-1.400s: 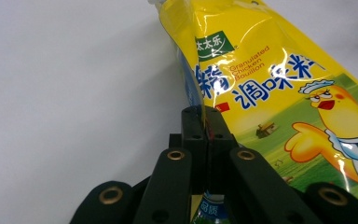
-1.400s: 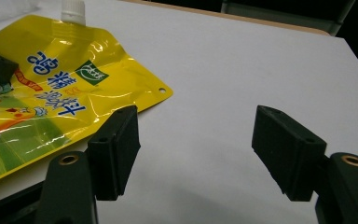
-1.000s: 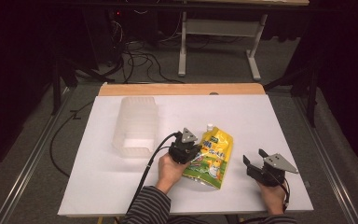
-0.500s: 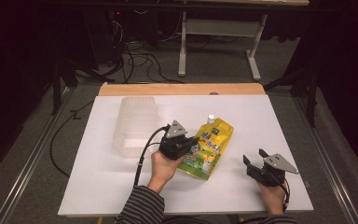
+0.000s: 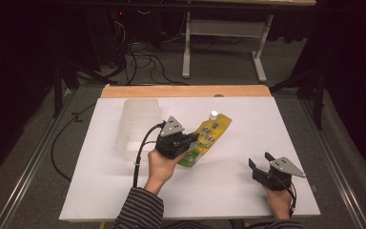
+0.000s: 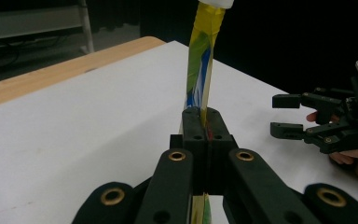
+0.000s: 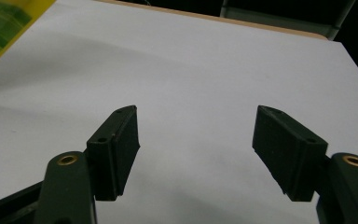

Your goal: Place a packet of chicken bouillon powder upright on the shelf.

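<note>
A yellow and green spouted pouch (image 5: 208, 134) with a white cap hangs tilted above the white table, its cap end pointing to the back right. My left gripper (image 5: 190, 141) is shut on the pouch's lower edge. In the left gripper view the pouch (image 6: 201, 70) stands edge-on and rises from between the closed pads (image 6: 192, 128). My right gripper (image 5: 259, 164) rests low near the table's front right, jaws wide apart with nothing between them (image 7: 196, 140). A yellow-green corner of the pouch (image 7: 4, 23) shows in the right gripper view at top left.
A clear plastic bin (image 5: 138, 126) stands on the white table (image 5: 267, 124) just left of the left hand. A wooden strip (image 5: 186, 91) runs along the table's far edge. Cables and a desk frame (image 5: 224, 33) lie on the floor beyond.
My left gripper has lifted the pouch off the table and carried it left, toward the clear bin. The pouch now tilts with its cap end up. The right gripper has stayed put.
</note>
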`<state>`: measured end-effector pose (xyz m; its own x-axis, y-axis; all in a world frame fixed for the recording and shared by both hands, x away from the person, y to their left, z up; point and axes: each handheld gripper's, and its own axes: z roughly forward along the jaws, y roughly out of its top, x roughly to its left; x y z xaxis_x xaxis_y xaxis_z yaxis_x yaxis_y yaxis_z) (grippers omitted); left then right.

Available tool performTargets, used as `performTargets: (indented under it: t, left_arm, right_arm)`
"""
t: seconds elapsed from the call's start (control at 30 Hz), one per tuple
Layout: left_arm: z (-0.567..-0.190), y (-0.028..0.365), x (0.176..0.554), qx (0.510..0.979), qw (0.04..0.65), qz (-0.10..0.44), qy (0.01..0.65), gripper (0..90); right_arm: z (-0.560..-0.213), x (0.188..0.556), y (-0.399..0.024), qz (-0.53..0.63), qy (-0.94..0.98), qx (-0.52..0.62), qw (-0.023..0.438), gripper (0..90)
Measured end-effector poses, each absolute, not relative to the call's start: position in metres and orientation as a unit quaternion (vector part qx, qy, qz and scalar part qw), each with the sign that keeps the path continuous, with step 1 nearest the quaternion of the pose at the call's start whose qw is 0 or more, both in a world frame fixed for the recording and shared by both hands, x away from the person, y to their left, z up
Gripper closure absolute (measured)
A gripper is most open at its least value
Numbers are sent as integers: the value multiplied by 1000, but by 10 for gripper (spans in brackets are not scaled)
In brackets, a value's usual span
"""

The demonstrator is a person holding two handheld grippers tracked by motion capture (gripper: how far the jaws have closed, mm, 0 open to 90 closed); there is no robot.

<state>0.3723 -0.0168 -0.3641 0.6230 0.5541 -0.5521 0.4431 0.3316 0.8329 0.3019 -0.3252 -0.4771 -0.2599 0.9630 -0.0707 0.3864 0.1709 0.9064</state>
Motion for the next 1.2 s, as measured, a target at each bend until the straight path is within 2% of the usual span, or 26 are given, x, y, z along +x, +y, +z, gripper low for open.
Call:
performTargets:
  t: [0.63, 1.2]
  left_arm:
    - [-342, 8, 377, 544, 716, 36, 436, 900]
    - [-323, 44, 389, 521, 722, 69, 449, 900]
  right_arm:
    - [-477, 300, -327, 419, 669, 500, 356, 342]
    - [-477, 302, -328, 415, 671, 503, 352, 340]
